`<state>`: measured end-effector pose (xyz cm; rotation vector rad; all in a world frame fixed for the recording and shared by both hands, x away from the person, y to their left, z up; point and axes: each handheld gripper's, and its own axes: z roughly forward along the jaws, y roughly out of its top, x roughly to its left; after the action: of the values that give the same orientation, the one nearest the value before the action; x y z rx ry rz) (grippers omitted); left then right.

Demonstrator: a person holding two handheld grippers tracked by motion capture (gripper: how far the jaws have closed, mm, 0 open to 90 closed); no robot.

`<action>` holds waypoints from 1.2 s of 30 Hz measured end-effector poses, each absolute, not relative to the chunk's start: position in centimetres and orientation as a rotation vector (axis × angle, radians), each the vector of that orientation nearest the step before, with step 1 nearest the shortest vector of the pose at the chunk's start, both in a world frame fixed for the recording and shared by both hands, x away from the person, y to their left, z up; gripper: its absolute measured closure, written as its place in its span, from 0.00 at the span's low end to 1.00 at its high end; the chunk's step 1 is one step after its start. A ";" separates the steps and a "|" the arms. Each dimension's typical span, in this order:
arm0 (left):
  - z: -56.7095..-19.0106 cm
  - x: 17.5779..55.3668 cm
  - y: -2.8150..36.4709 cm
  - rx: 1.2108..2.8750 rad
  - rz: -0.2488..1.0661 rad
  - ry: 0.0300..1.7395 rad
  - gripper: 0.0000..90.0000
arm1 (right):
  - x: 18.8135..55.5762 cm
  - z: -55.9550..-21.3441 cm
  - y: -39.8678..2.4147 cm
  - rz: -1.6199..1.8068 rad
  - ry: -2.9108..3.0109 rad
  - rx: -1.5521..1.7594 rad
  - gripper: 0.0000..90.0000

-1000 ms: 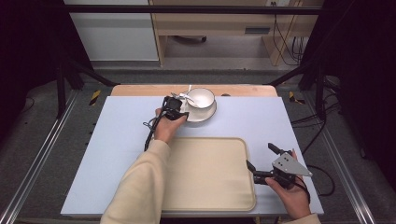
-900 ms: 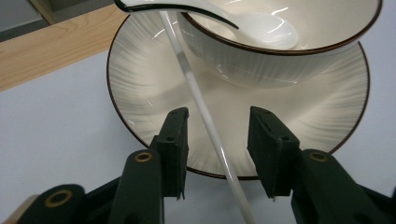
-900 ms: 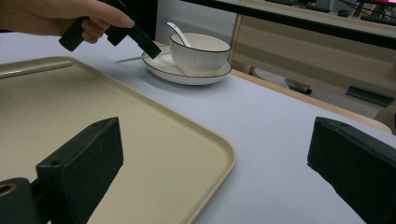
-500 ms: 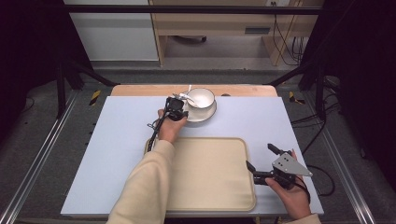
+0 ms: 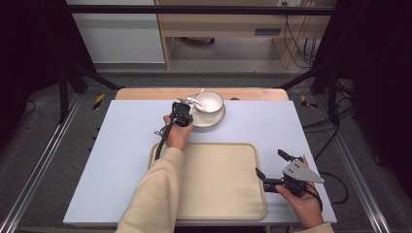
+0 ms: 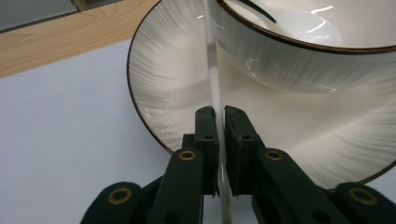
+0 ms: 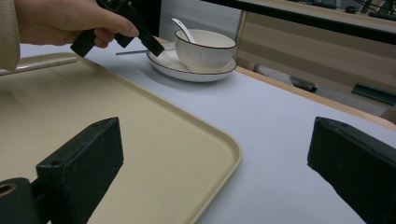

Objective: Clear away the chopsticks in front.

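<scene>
Left gripper (image 6: 219, 114) takes the thin handle

My left jaws have just been closing and now pinch the handle (image 6: 214, 79) above the saucer (image 6: 168, 84); right gripper (image 7: 212, 154) rests spread wide beside the tray (image 7: 154, 140).

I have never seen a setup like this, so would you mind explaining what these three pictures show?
There is no robot here: a person holds a hand tool with a two-jaw claw in each hand. One camera looks down from above the table; the other two ride on the tools and look along their black jaws. On the table lie an empty beige tray and a plate bearing a white bowl with a spoon in it. The left claw has just closed its jaws on a thin pale stick lying over the plate. The right claw waits open at the tray's right edge, holding nothing.
</scene>
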<state>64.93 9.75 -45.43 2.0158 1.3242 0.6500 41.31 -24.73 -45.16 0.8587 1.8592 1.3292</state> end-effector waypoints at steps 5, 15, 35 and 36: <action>-45.1 64.6 10.4 1.987 0.669 1.338 0.94 | 41.3 -45.2 -24.7 1.328 1.860 0.857 0.04; -43.2 63.0 13.2 1.897 0.681 1.383 0.95 | 41.3 -45.1 -24.7 1.331 1.858 0.858 0.04; -41.4 58.5 16.7 1.835 0.715 1.437 0.95 | 41.4 -45.1 -24.6 1.336 1.856 0.860 0.04; -41.4 58.2 16.9 1.827 0.714 1.440 0.95 | 41.4 -45.1 -24.6 1.338 1.854 0.861 0.04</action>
<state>58.25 16.89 -41.37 1.8273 1.4401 0.7136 41.40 -24.58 -45.12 0.8605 1.8545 1.3378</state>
